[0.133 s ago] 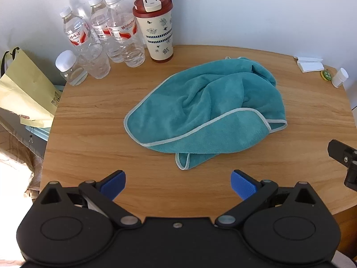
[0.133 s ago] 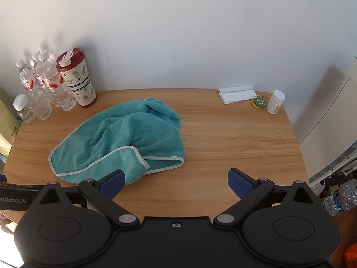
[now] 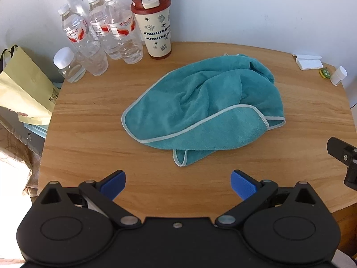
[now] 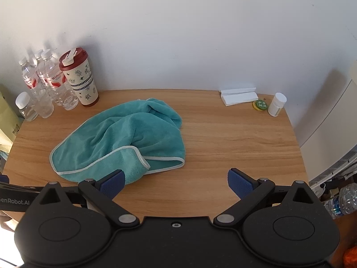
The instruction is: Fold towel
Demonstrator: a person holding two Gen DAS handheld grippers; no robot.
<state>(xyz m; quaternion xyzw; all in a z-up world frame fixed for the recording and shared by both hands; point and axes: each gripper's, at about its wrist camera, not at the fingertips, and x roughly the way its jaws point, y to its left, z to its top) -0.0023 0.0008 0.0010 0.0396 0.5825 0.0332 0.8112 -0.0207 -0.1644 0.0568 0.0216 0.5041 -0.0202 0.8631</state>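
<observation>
Teal cloth lies crumpled at the middle of the wooden tabletop (image 3: 93, 120): the towel (image 3: 207, 109), bunched in loose folds with its pale trim looping across the top, one flap doubled over toward the near edge and a small corner poking out below it. It is still unfolded and nothing grips it.

I hold two grippers over the near edge. The left gripper (image 3: 177, 186) has its jaws wide apart, the blue pads clear of the towel, with bare wood between them and the cloth. The right gripper (image 4: 175, 182) also has its jaws spread wide and empty; in its own view the left pad overlaps the towel's near flap, though I cannot tell whether it touches. A black part of the right gripper shows at the right edge of the left wrist view.

At the far left corner stand clear water bottles (image 3: 116, 26) with white caps and red labels, packed together, and just beside them a cream tumbler (image 3: 156, 26) with a dark red lid and leaf print. A short jar (image 3: 67, 64) with a white cap sits in front of the bottles. At the far right corner lie folded white paper (image 4: 238, 95), a small green and yellow disc (image 4: 260, 105) and a white pill bottle (image 4: 276, 103), well apart from the towel. A yellow paper bag (image 3: 20, 89) hangs off beyond the left edge.
</observation>
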